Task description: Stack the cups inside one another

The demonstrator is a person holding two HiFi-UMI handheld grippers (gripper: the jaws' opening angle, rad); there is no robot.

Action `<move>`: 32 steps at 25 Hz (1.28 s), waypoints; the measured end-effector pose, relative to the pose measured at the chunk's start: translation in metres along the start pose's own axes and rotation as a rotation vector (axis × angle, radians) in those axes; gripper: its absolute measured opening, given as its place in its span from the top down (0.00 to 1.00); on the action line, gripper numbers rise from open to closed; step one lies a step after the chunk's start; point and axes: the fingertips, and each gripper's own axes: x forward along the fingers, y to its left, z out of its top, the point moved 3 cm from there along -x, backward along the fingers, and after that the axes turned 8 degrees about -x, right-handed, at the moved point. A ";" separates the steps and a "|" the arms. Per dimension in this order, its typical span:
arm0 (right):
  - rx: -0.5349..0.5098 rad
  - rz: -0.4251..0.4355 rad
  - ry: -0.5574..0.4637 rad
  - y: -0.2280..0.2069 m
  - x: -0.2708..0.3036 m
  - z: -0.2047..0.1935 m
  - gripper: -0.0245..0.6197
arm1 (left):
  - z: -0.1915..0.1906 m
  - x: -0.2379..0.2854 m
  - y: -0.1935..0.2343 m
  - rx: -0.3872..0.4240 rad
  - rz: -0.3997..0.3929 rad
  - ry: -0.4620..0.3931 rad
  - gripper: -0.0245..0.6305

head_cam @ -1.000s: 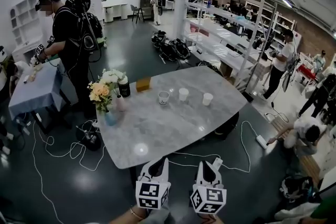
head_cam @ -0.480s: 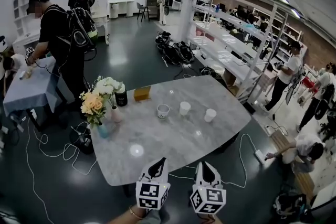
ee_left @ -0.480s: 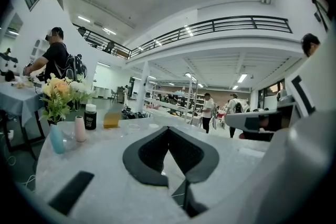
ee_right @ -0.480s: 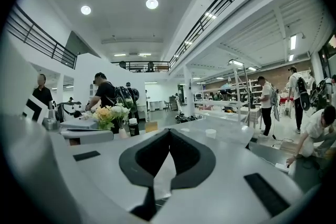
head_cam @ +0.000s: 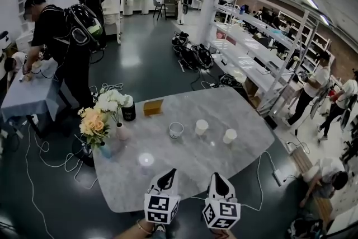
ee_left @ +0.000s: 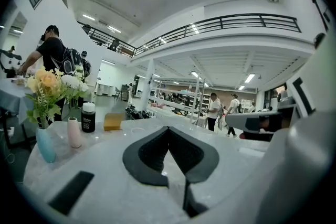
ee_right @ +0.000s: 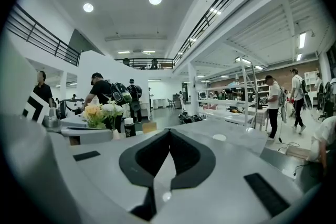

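Three cups stand apart in a row on the grey marble table in the head view: a patterned cup, a white cup and another white cup. My left gripper and right gripper hover side by side over the table's near edge, well short of the cups. Both are shut with nothing between the jaws. In the left gripper view the left gripper has its dark pads meeting at a point. The right gripper looks the same in its own view. The jaws hide the cups in both gripper views.
On the table's left side stand a flower bouquet in small vases, a black bottle and a tan box. Cables lie on the dark floor. A person with a backpack works at a small table on the left; shelving runs along the right.
The table and cups have come closer in the head view as both grippers moved forward over the table's near edge. Both stay shut, side by side.
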 end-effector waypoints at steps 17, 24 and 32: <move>0.033 0.136 0.019 -0.042 0.104 -0.017 0.96 | -0.012 0.073 0.027 -0.005 0.171 0.026 0.95; 0.004 0.252 0.014 -0.078 0.168 -0.026 0.96 | -0.015 0.135 0.018 -0.014 0.260 -0.022 0.95; 0.005 0.386 0.026 -0.109 0.206 -0.033 0.96 | -0.026 0.165 -0.002 -0.055 0.397 -0.038 0.95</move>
